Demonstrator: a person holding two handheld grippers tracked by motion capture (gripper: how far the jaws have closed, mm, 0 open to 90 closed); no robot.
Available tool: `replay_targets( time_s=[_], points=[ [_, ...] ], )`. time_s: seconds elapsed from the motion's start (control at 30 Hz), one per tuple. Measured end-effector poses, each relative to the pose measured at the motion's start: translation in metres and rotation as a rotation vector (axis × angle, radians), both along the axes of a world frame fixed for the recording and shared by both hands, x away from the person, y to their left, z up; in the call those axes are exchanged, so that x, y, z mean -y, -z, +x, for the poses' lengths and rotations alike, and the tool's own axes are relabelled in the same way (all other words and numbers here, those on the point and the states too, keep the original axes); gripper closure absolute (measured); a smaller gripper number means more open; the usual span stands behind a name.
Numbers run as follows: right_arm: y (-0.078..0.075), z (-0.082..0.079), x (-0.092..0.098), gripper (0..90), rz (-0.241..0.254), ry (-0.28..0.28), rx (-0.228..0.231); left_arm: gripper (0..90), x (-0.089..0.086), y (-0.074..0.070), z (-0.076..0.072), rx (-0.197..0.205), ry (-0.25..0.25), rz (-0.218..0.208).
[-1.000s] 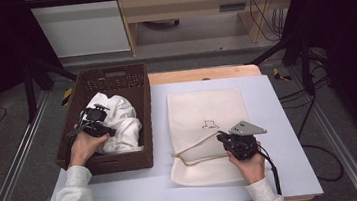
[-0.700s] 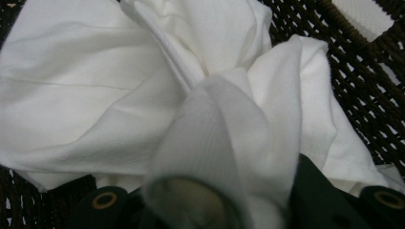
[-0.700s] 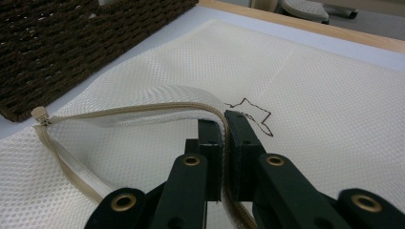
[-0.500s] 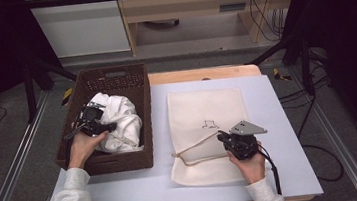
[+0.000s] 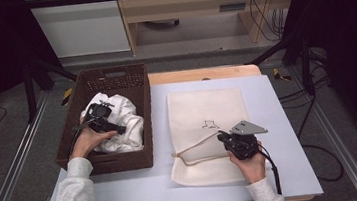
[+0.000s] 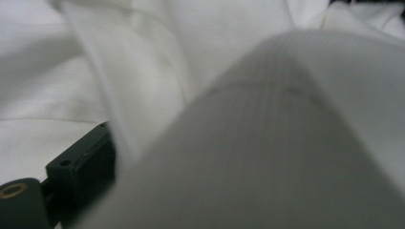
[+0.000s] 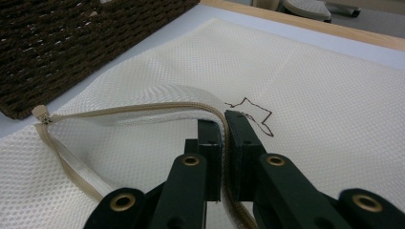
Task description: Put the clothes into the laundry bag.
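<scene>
Left hand-held gripper [image 5: 99, 120] lower, jaws just opened over white cloth [image 5: 123, 117]; right hand-held gripper [image 7: 223, 125] clamps mesh bag [image 7: 305, 95].

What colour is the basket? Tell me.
Dark brown, woven basket; the high view shows it best.

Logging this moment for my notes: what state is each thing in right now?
Cream mesh laundry bag: flat on the table, zipper open, upper edge lifted.
Dark brown wicker basket: upright, holding cloth.
White crumpled cloth: bunched in the basket.
Right gripper: shut on the bag's zipper edge.
Left gripper: jaws just opened, cloth against them.
</scene>
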State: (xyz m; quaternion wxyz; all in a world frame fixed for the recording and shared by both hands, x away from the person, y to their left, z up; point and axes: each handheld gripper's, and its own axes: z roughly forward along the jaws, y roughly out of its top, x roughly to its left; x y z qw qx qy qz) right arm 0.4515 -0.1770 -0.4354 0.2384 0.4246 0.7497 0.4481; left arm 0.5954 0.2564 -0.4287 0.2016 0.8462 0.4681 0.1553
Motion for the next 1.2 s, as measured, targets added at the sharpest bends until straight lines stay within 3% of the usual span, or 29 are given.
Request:
replay_targets(
  time_s=[0.1,0.2,0.23,0.27,0.3,0.47,0.5,0.67,0.8,0.83,0.87,0.93,0.97,1.0,1.03,1.07,1.2],
  points=[
    [0.001,0.001,0.000,85.9,-0.006,-0.003,0.002,11.5,0.002,0.001,0.001,-0.076,0.004,-0.006],
    [0.001,0.001,0.000,85.9,-0.007,-0.004,0.003,30.9,0.004,-0.002,-0.001,-0.112,0.011,0.003],
    [0.001,0.001,0.000,85.9,-0.005,-0.004,0.002,46.2,0.003,-0.004,-0.001,-0.122,0.012,0.010],
    [0.001,0.001,0.000,85.9,-0.005,-0.004,0.002,46.2,0.003,-0.005,-0.002,-0.137,0.002,0.000],
    [0.000,0.001,0.000,86.0,-0.004,-0.003,0.000,53.4,0.002,-0.007,-0.001,-0.158,-0.014,-0.003],
    [0.000,0.001,0.001,86.2,0.001,-0.002,-0.001,61.4,0.004,-0.010,-0.004,-0.162,-0.020,0.002],
    [0.000,0.001,0.001,86.2,0.001,-0.002,-0.002,61.4,0.003,-0.013,-0.006,-0.151,-0.009,0.007],
    [0.000,0.001,0.001,86.2,0.003,0.000,-0.003,63.4,-0.005,-0.020,-0.019,-0.051,-0.013,-0.098],
    [0.000,0.001,0.001,86.2,-0.001,0.001,-0.002,64.2,-0.006,-0.028,-0.025,0.039,-0.013,-0.133],
    [-0.001,0.001,0.002,86.2,0.004,0.006,-0.004,64.6,-0.011,-0.034,-0.028,0.085,-0.030,-0.179],
    [-0.001,0.001,0.002,86.2,0.004,0.006,-0.004,64.8,-0.011,-0.034,-0.028,0.085,-0.030,-0.179],
    [-0.001,0.001,0.004,86.2,0.009,0.009,-0.002,64.9,-0.015,-0.040,-0.030,0.139,-0.044,-0.218],
    [-0.001,0.001,0.005,86.2,0.008,0.010,0.001,65.1,-0.017,-0.045,-0.033,0.187,-0.057,-0.238],
    [-0.001,0.001,0.005,86.2,0.008,0.010,0.001,65.1,-0.017,-0.045,-0.033,0.187,-0.057,-0.238],
    [-0.001,0.001,0.005,86.2,0.007,0.010,0.001,65.1,-0.018,-0.050,-0.036,0.229,-0.069,-0.254],
    [-0.001,0.001,0.005,86.2,0.007,0.010,0.001,65.2,-0.018,-0.050,-0.036,0.229,-0.069,-0.254],
    [-0.001,0.001,0.005,86.3,0.010,0.011,-0.003,65.3,-0.023,-0.060,-0.043,0.310,-0.101,-0.309]
  ],
)
